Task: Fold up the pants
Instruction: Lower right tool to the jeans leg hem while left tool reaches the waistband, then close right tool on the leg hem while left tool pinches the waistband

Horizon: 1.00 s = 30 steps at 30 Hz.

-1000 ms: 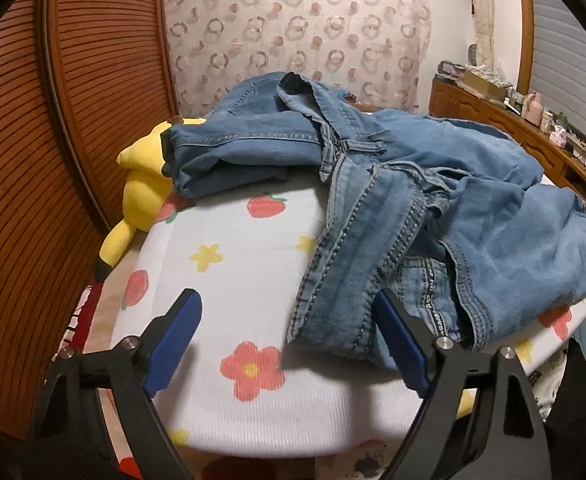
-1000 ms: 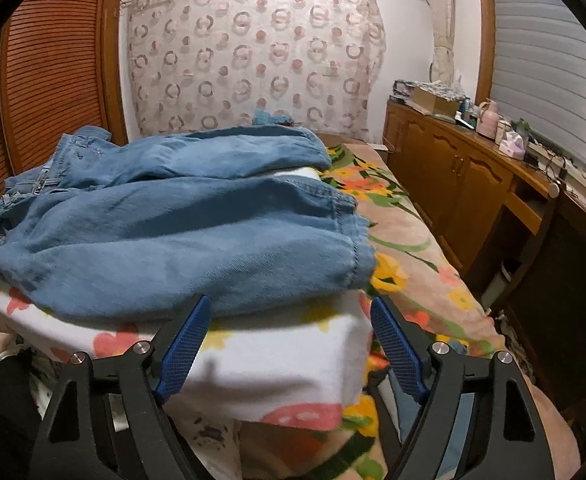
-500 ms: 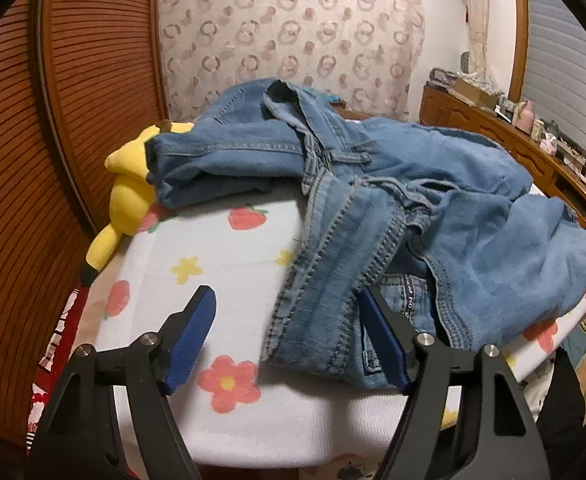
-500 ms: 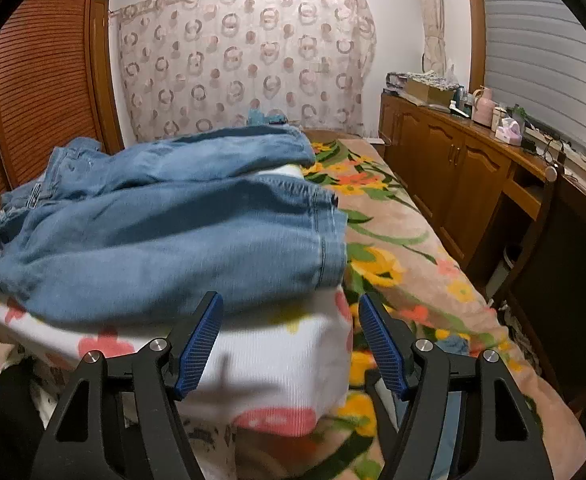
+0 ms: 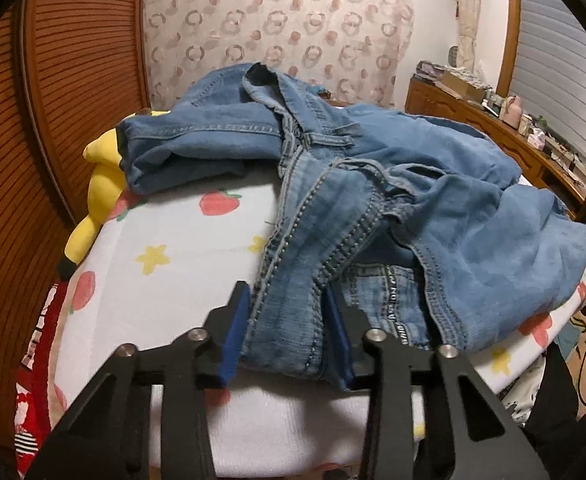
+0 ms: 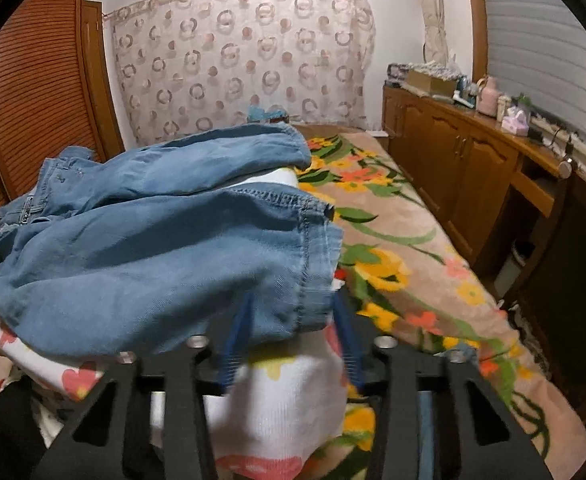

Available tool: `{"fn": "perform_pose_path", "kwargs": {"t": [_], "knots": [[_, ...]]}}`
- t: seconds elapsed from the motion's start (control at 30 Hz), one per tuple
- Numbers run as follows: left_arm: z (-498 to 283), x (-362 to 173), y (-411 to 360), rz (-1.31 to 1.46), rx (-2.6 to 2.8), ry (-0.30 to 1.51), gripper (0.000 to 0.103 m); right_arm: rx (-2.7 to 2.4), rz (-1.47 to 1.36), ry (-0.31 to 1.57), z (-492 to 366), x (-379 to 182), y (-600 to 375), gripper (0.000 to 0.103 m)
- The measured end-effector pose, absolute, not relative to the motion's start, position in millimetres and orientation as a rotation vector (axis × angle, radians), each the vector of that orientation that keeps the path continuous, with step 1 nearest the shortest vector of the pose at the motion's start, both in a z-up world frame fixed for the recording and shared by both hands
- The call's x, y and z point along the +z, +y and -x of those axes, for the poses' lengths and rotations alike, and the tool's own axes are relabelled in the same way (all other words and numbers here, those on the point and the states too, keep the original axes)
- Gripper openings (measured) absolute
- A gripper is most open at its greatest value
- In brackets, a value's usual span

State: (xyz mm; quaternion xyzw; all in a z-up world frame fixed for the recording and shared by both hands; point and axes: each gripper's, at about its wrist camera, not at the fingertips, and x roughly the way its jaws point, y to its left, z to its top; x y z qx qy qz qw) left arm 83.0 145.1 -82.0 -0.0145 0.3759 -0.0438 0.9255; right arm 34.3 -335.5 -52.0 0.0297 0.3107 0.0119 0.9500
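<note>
A pair of blue denim pants lies crumpled on a white cloth printed with flowers and strawberries. My left gripper is at the near end of the studded waistband. Its jaws are closing and the blue pads touch the band on both sides. In the right wrist view one pant leg lies across the cloth, and its stitched hem hangs over the edge. My right gripper is closing on that hem corner, with denim draped over the left pad.
A yellow plush toy lies at the cloth's far left, partly under the pants. A slatted wooden door stands to the left. A floral bedspread extends right toward a cluttered wooden cabinet. A patterned curtain hangs behind.
Both grippers went from wide open to narrow. The left pads came in around the waistband end. The right gripper slid a little right and its pads closed in on the hem corner.
</note>
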Motion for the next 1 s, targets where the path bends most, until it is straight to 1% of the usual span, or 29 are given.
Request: {"fn": "perform_pose_path", "kwargs": {"t": [0.03, 0.07, 0.17, 0.2, 0.33, 0.47, 0.67, 0.73, 0.83, 0.97, 1.0], "knots": [[-82, -80, 145, 0.028, -0.09, 0.766, 0.033, 0.024, -0.065, 0.639, -36, -52, -337, 0.024], [-81, -77, 144, 0.03, -0.097, 0.761, 0.029, 0.022, -0.067, 0.642, -37, -51, -339, 0.02], [-74, -65, 141, 0.015, -0.107, 0.731, 0.021, 0.026, -0.061, 0.634, -38, -43, -342, 0.018], [-72, -59, 140, 0.012, -0.109, 0.717, 0.019, 0.029, -0.052, 0.624, -36, -39, -341, 0.018], [-58, -27, 139, 0.022, -0.12, 0.637, 0.009, 0.02, -0.01, 0.571, -30, -22, -339, 0.016], [-45, -5, 131, -0.007, -0.145, 0.6, 0.008, 0.012, 0.017, 0.505, -19, 3, -342, 0.014], [-31, 12, 126, -0.022, -0.167, 0.581, 0.007, -0.001, 0.058, 0.421, 11, 31, -343, 0.013], [-27, 12, 126, -0.023, -0.163, 0.581, 0.007, -0.007, 0.066, 0.407, 21, 33, -343, 0.013], [-29, -1, 126, -0.031, -0.151, 0.621, 0.007, -0.006, 0.061, 0.447, 25, 20, -346, 0.013], [-34, -22, 122, -0.048, -0.134, 0.682, 0.007, 0.011, 0.024, 0.558, 19, -17, -349, 0.013], [-34, -25, 122, -0.05, -0.129, 0.686, 0.008, 0.017, 0.012, 0.575, 20, -25, -351, 0.015]]}}
